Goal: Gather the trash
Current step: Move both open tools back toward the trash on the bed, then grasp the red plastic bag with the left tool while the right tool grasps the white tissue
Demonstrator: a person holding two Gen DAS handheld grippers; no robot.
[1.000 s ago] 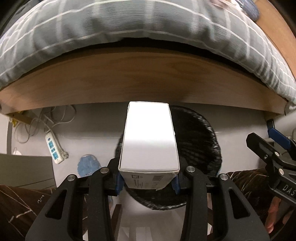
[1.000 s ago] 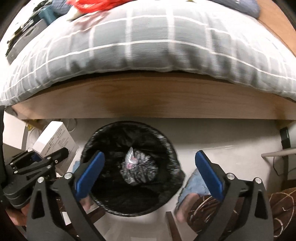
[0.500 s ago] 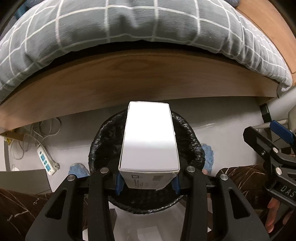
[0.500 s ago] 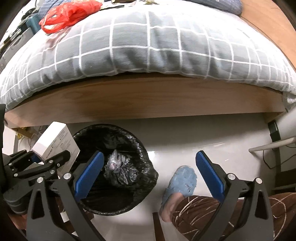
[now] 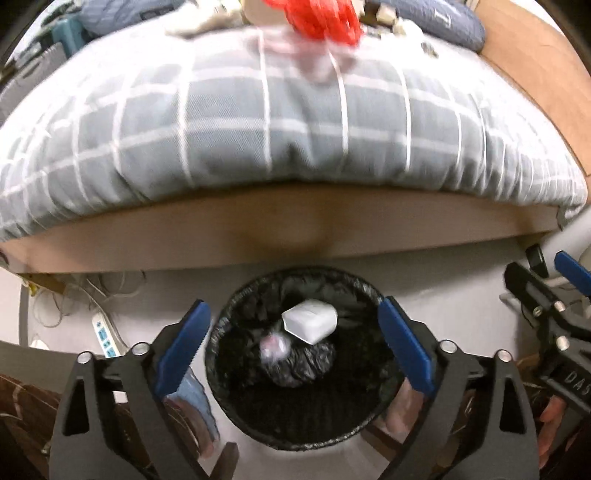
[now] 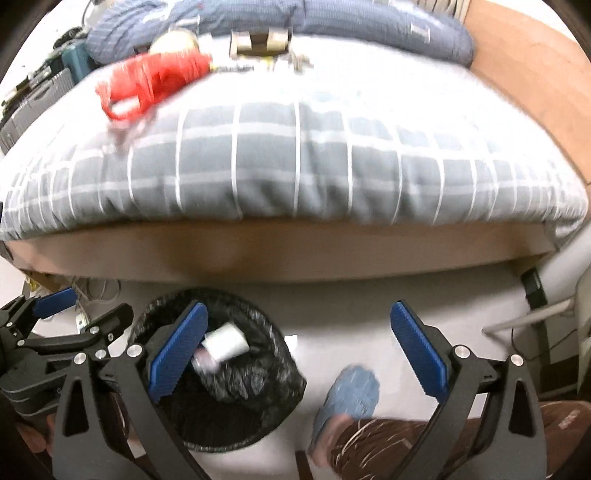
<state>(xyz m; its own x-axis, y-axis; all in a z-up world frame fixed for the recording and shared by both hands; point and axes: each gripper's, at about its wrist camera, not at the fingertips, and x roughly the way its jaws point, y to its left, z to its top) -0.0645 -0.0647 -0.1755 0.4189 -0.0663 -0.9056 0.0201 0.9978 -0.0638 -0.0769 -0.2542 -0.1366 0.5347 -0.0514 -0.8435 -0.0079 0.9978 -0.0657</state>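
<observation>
A white box [image 5: 309,320] lies inside the black-lined trash bin [image 5: 236,413] on top of a crumpled black bag [image 5: 299,365], seen from above in the left wrist view. My left gripper [image 5: 293,347] hangs over the bin, its jaws opening wide, with nothing pressed between its blue pads. The right wrist view shows the same white box [image 6: 226,345] in the bin [image 6: 266,402] at lower left. My right gripper [image 6: 299,350] stands open and empty over the floor, to the right of the bin. A red plastic bag [image 6: 155,79] lies on the bed.
A bed with a grey checked duvet [image 5: 295,122] and wooden frame [image 5: 280,236] fills the back. A power strip [image 5: 103,334] and cables lie on the floor at left. A blue slipper [image 6: 351,395] and a person's leg are near the bin. Small items sit beside a blue pillow [image 6: 332,22].
The left gripper opened and let go of the white box, which dropped into the bin. Both grippers rose, so more of the bed shows.
</observation>
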